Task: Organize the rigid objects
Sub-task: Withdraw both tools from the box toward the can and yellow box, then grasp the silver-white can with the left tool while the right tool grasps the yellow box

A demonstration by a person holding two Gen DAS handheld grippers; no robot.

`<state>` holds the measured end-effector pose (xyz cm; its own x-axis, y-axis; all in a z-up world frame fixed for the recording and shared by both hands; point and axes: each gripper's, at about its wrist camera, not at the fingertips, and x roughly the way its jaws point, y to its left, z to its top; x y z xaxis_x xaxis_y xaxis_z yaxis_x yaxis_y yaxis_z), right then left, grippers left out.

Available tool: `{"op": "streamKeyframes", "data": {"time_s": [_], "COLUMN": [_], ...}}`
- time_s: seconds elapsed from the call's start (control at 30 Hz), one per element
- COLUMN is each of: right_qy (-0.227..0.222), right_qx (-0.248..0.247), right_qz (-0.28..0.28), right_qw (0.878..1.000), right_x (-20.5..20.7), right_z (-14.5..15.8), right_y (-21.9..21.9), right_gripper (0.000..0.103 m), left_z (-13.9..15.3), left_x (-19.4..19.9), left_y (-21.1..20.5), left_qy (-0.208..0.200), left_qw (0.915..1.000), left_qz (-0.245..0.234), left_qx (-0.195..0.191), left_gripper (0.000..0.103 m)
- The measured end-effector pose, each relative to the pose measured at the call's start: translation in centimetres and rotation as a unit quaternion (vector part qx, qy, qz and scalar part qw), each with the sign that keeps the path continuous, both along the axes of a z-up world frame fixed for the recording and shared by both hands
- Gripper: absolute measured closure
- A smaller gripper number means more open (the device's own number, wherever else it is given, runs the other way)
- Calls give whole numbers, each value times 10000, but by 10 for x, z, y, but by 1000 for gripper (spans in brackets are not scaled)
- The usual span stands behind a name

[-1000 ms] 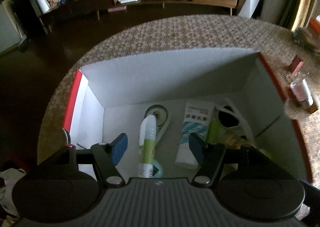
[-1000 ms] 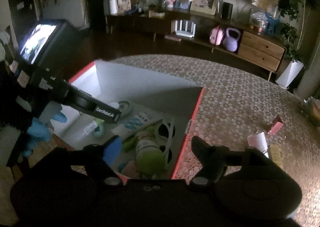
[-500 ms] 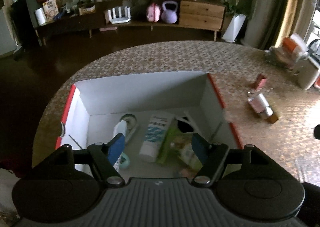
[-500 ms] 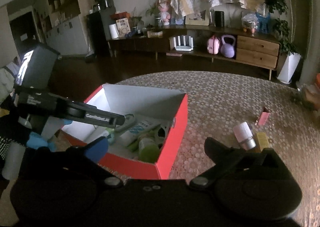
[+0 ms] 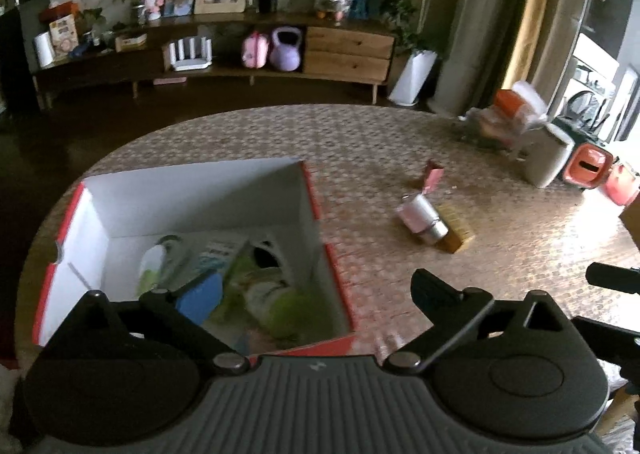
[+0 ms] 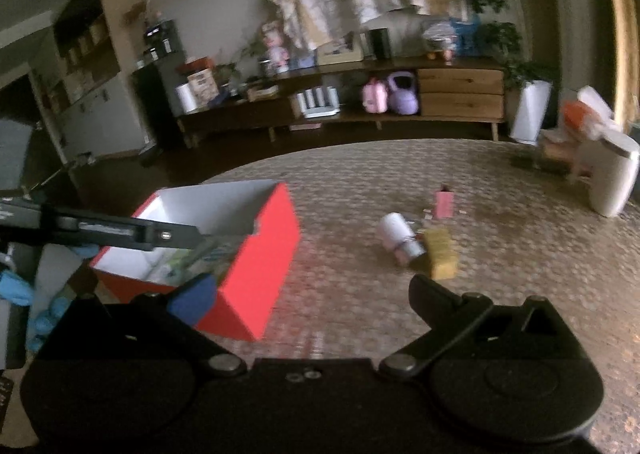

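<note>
Your left gripper is opening with nothing between its jaws, and your right gripper stands wide and empty. The red box sits left; the pink-and-silver bottle lies beside the yellow carton. Straddle the bottle across its barrel before you squeeze
</note>
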<state>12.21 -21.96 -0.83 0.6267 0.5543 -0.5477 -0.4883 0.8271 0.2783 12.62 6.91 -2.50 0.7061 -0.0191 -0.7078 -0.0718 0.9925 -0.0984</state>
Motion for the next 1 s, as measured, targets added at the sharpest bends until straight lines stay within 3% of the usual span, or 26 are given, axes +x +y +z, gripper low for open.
{"op": "streamKeyframes", "data": {"time_s": [0.17, 0.4, 0.7, 1.0], "right_qy": [59, 67, 206, 438], "right_qx": [23, -315, -824, -972], "right_qz": [-276, -494, -386, -185], "right_qw": [9996, 9983, 9956, 9941], "right_x": [14, 44, 90, 140], "right_z": [-14, -29, -68, -103], "right_y": [-30, -59, -58, -46], "right_gripper": [0, 0, 3, 16], "left_z": [-6, -16, -38, -73], "left_x": [11, 40, 105, 172], "left_y": [-27, -73, -115, -130], "left_qy": [3, -45, 159, 534], "left_qw": [9998, 9993, 9989, 9981], "left_qz": [-162, -383, -376, -7], "left_qx": [-88, -18, 230, 323], "left_gripper": [2, 2, 2, 2]}}
